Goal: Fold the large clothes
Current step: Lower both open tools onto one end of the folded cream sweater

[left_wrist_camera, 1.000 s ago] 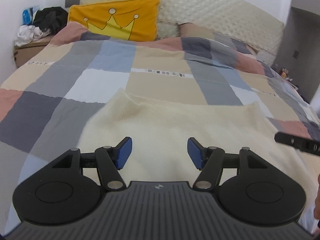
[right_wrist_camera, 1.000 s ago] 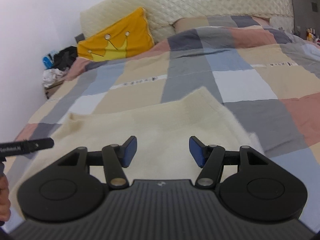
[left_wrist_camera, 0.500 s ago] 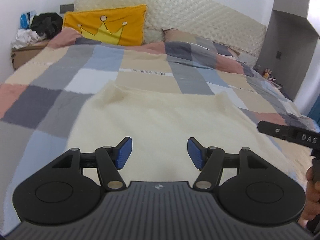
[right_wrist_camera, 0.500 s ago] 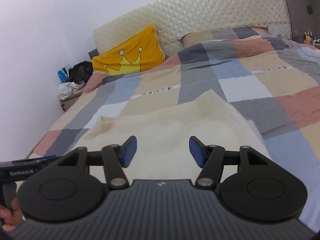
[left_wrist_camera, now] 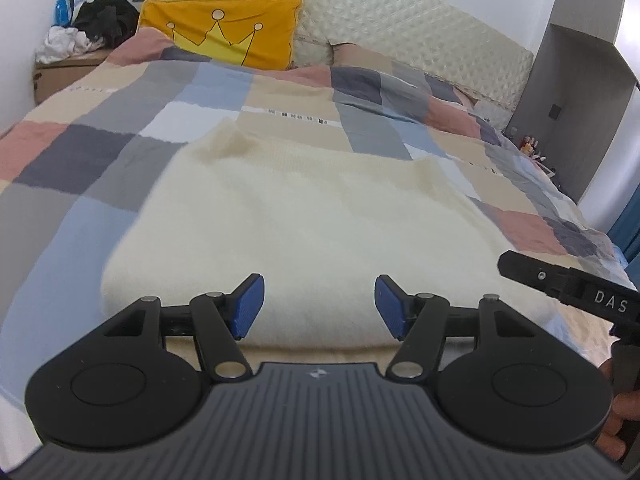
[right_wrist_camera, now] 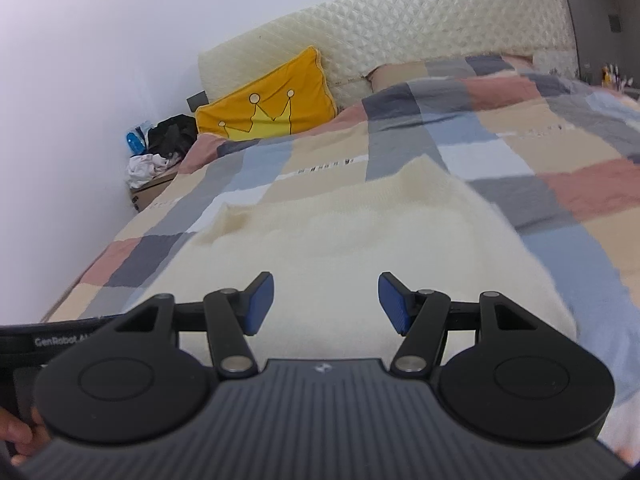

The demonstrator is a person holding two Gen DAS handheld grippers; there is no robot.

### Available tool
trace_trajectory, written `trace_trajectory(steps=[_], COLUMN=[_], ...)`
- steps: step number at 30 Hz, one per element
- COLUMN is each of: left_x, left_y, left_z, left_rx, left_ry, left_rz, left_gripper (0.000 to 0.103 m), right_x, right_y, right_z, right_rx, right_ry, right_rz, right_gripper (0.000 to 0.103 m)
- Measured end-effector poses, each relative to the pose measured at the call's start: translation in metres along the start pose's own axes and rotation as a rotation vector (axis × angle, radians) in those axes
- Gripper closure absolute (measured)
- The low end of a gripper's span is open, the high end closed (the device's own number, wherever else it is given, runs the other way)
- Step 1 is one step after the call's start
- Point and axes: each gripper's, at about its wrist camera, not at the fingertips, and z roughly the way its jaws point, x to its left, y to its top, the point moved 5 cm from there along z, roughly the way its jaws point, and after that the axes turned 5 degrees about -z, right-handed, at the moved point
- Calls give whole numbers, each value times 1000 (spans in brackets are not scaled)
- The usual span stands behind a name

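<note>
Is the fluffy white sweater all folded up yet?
Nearly, it seems. The cream sweater already lies in a neat folded block on the checked duvet. The left gripper and right gripper are open and empty. Maybe one more fold is left.

"DAS" on right gripper [left_wrist_camera: 568,284]; "GenRobot" on left gripper [right_wrist_camera: 60,340]

Bed [left_wrist_camera: 120,168] with patchwork checked duvet, cream quilted headboard [left_wrist_camera: 400,36], yellow crown cushion [left_wrist_camera: 224,28] against it. White walls [right_wrist_camera: 100,60], grey cabinet [left_wrist_camera: 572,92] right, cardboard box [left_wrist_camera: 56,76] with piled clothes left. Soft daylight.
</note>
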Motion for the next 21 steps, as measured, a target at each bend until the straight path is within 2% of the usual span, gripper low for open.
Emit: trace_trajectory(steps=[5, 11, 12, 17, 18, 21], left_x=[-2, 13, 16, 26, 29, 36], left_y=[-7, -10, -12, -15, -15, -15], left_z=[1, 21, 25, 39, 41, 47], left_rx=[23, 80, 96, 141, 153, 177], left_ry=[-13, -11, -15, -23, -28, -42], left_rz=[-41, -142, -162, -233, -252, -298], left_gripper=[35, 35, 35, 30, 27, 26], right_x=[0, -14, -18, -34, -38, -40], right_y=[-7, -19, -21, -35, -37, -44], right_z=[-2, 16, 20, 29, 30, 32], right_rx=[11, 100, 115, 162, 168, 183], right_ry=[28, 77, 87, 134, 146, 181], right_rz=[64, 219, 259, 462, 501, 594], right_gripper=[41, 39, 36, 35, 34, 28])
